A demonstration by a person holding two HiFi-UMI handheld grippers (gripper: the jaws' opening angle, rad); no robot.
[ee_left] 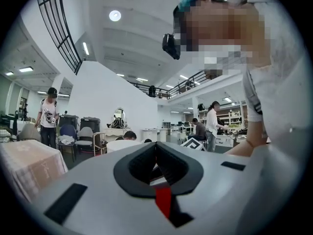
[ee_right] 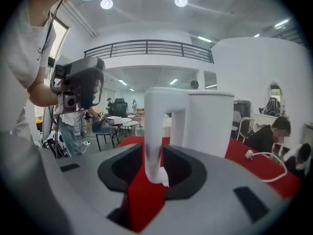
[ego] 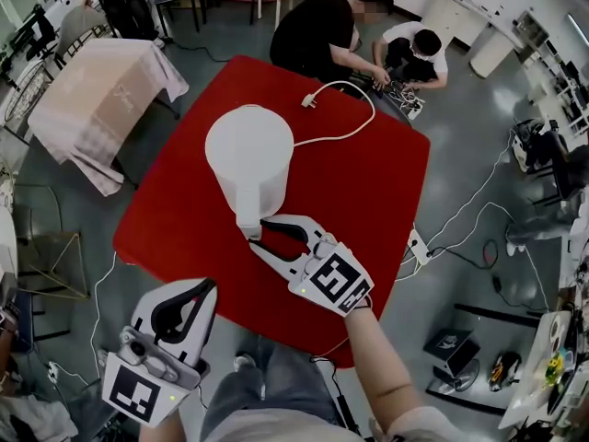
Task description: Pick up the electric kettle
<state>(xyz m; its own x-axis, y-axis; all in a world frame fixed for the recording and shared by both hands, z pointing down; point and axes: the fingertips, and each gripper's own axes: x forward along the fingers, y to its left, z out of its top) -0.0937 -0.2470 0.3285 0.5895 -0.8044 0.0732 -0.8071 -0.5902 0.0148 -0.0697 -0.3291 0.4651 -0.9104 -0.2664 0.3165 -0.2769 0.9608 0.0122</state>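
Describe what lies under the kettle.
The kettle stands on the red table, with its cord trailing away across it. Its own body covers the spot beneath, so any base there cannot be seen.

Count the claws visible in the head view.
2. The left claw is shut at the lower left, by the red table's near edge. The right claw is open around the handle of the white kettle. None seems hidden.

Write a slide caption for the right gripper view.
Open right gripper straddling the handle of a white plastic electric kettle on a red table.
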